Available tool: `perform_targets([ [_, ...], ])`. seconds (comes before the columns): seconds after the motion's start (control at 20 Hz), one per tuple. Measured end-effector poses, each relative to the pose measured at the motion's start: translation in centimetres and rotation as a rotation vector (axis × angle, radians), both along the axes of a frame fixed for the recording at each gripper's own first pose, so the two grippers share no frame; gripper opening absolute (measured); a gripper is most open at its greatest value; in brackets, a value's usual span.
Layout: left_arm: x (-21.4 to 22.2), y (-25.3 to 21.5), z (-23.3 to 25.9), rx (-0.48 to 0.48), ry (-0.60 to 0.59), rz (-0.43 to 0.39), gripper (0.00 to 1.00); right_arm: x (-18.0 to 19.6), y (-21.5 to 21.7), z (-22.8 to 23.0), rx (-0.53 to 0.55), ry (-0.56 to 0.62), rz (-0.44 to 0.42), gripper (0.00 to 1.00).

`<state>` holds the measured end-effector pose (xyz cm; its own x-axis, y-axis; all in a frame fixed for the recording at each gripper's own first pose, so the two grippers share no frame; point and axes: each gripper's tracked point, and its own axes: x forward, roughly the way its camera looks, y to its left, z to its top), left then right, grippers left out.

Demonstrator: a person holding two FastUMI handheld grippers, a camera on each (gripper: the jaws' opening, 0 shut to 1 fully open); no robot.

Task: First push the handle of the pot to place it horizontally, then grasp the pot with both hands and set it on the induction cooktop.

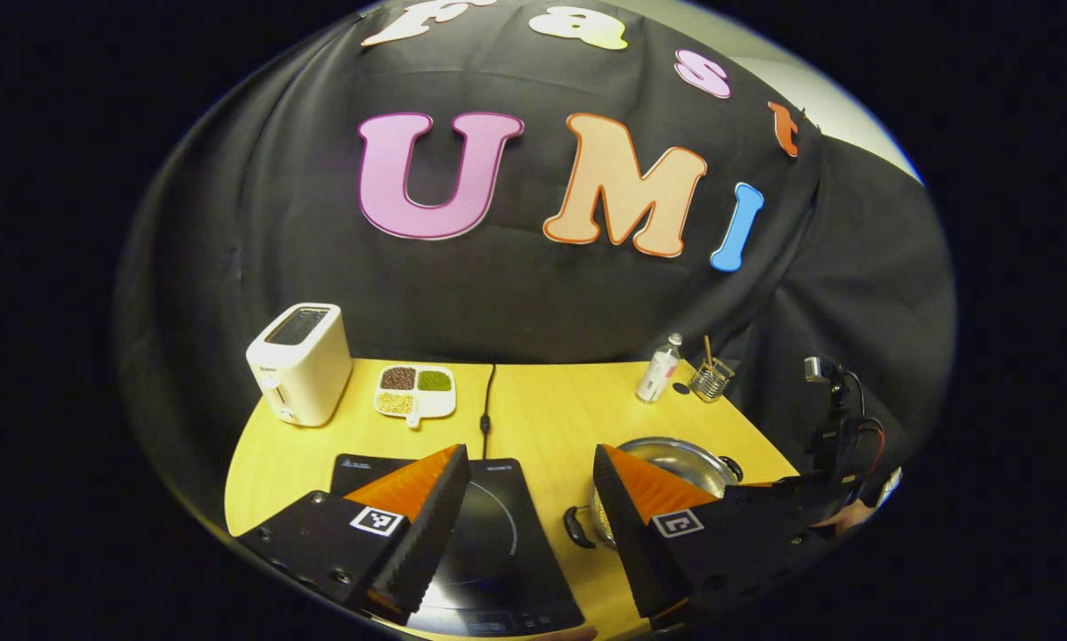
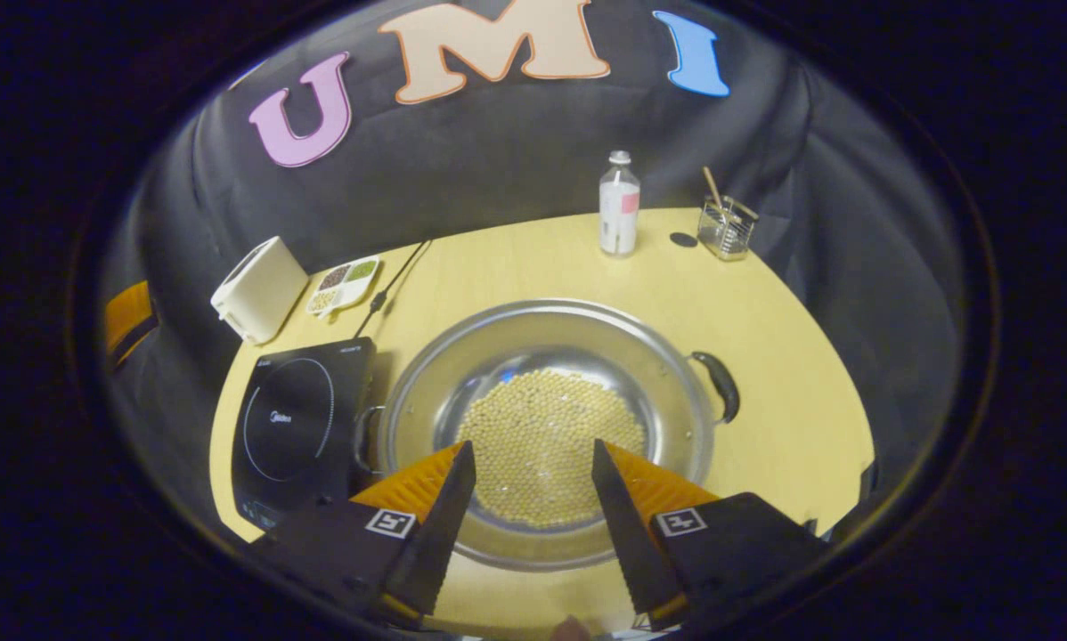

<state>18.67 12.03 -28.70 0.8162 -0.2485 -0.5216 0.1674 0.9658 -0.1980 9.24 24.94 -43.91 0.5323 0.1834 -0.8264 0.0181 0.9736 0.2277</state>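
Mock kitchen booth: cloth wall [image 1: 533,294], table [image 2: 765,303] with toaster [image 1: 300,363], cooktop [image 2: 297,418].

I see the steel pot [image 2: 542,427], beans inside, upright mid-bench, black handles left and right. Black induction cooktop [image 2: 297,423] lies flat just beside it, toward the bench's left edge.

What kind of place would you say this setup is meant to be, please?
Probably a mock kitchen counter staged in a booth: a yellow table holds an induction cooktop, a toaster and a steel pot of beans.
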Motion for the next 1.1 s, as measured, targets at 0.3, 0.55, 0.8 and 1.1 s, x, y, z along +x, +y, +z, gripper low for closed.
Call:
perform_targets([
  [0.3,0.2,-4.2,-2.9,0.042,0.095,0.016,0.86,3.0,-5.7,-1.5,-0.012,-0.038,0.033,0.92],
  [0.55,-1.4,-7.0,-7.2,-0.019,0.238,0.049,0.87,4.5,-9.0,-4.0,-0.016,-0.034,0.06,0.96],
  [0.8,-1.3,-8.3,-12.6,0.009,0.356,0.053,0.87,4.9,-10.9,-6.9,0.008,0.012,0.061,0.96],
  [1.1,-2.0,-8.1,-18.9,0.036,0.517,0.099,0.87,4.8,-10.0,-10.3,0.038,0.076,0.106,0.96],
])
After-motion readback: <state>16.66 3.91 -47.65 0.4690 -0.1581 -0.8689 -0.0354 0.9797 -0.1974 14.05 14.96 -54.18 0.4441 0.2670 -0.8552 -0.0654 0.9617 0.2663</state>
